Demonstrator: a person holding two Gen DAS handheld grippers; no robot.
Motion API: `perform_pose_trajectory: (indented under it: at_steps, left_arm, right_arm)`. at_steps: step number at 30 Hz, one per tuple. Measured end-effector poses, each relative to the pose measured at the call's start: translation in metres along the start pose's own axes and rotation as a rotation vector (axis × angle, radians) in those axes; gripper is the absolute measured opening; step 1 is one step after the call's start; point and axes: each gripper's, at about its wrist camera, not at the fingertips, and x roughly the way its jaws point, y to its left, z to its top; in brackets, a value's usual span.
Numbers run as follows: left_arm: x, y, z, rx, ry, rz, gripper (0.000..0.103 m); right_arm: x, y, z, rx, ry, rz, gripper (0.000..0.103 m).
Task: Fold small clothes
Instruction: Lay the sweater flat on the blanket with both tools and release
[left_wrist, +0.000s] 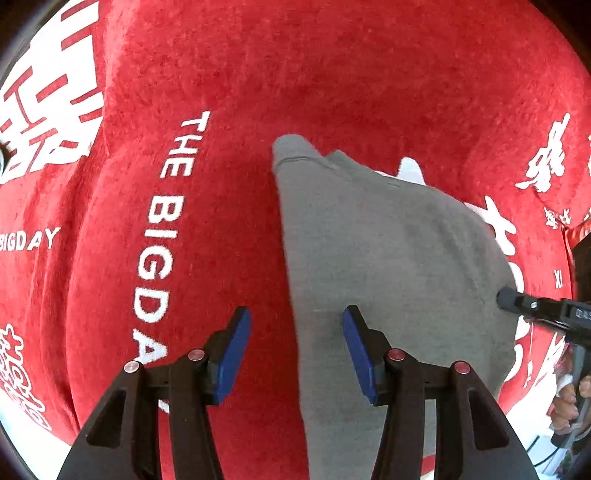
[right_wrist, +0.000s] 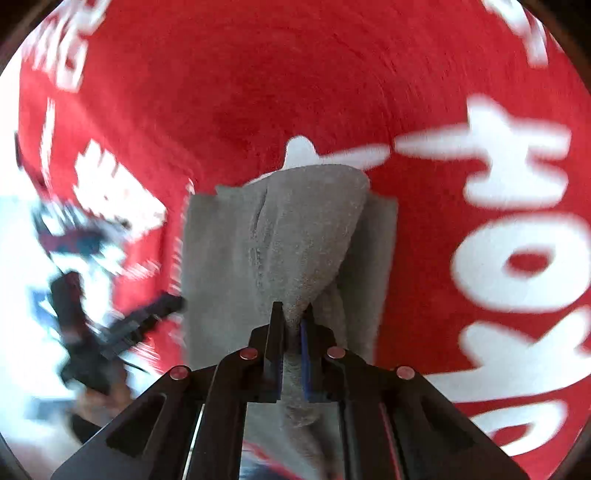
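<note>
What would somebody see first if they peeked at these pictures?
First the big red cloth with white writing, spread under everything. In its middle lies a grey garment. The right gripper is shut on a pinched-up fold of it, while the left gripper hangs open above its left edge.

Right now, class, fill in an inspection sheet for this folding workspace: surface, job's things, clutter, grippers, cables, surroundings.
Surface: red cloth with white lettering, covering the work area.
Job's things: grey garment lying on the cloth, one part bunched and lifted.
Clutter: nothing seen.
Grippers: left gripper open, fingers straddling the garment's edge; right gripper shut on a pinch of the garment.
Cables: thin dark lines at lower right of the left view, unclear.
Surroundings: a hand on the right gripper's handle; beyond is blurred.
</note>
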Motion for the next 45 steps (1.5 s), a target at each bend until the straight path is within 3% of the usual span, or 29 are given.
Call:
perform_pose_trajectory:
  at_steps: [3,6,12,14,20,21,24,29,31,32,33,45]
  left_arm:
    - [0.006,-0.005,-0.006,0.043,0.006,0.042,0.056]
    - [0.012,-0.012,-0.010,0.052,-0.010,0.074,0.064]
    - [0.003,-0.011,-0.012,0.030,0.008,0.097,0.064]
    - [-0.002,-0.010,-0.015,0.029,0.015,0.120,0.064]
    - [-0.017,-0.008,-0.024,0.009,0.037,0.156,0.064]
    - [-0.018,-0.008,-0.026,0.008,0.039,0.160,0.064]
    - [-0.020,-0.010,-0.031,0.004,0.052,0.171,0.064]
    - [-0.021,-0.008,-0.039,-0.019,0.078,0.161,0.064]
    - [-0.025,-0.008,-0.041,-0.021,0.076,0.165,0.071]
    - [-0.027,-0.008,-0.042,-0.023,0.073,0.166,0.089]
    - [-0.030,-0.009,-0.042,-0.026,0.061,0.169,0.094]
    - [-0.053,-0.017,-0.044,-0.027,0.064,0.155,0.094]
  right_arm:
    - [0.024,-0.008,-0.010,0.006,0.070,-0.086,0.008]
    - [0.030,-0.019,-0.013,0.062,0.057,-0.067,0.009]
    - [0.011,-0.025,-0.024,0.125,0.052,-0.074,0.012]
    - [0.000,-0.026,-0.029,0.154,0.051,-0.076,0.018]
    - [-0.022,-0.011,-0.050,0.164,0.028,-0.032,0.018]
    - [-0.023,-0.007,-0.055,0.160,0.031,-0.028,0.021]
    - [-0.013,0.005,-0.069,0.123,0.069,-0.084,0.038]
    - [0.013,-0.006,-0.084,0.138,0.158,-0.200,0.038]
    - [0.011,-0.015,-0.085,0.194,0.159,-0.174,0.039]
    - [0.008,-0.016,-0.085,0.206,0.158,-0.163,0.039]
    - [0.004,-0.015,-0.084,0.203,0.155,-0.162,0.041]
    - [-0.042,-0.005,-0.075,0.185,0.102,-0.167,0.048]
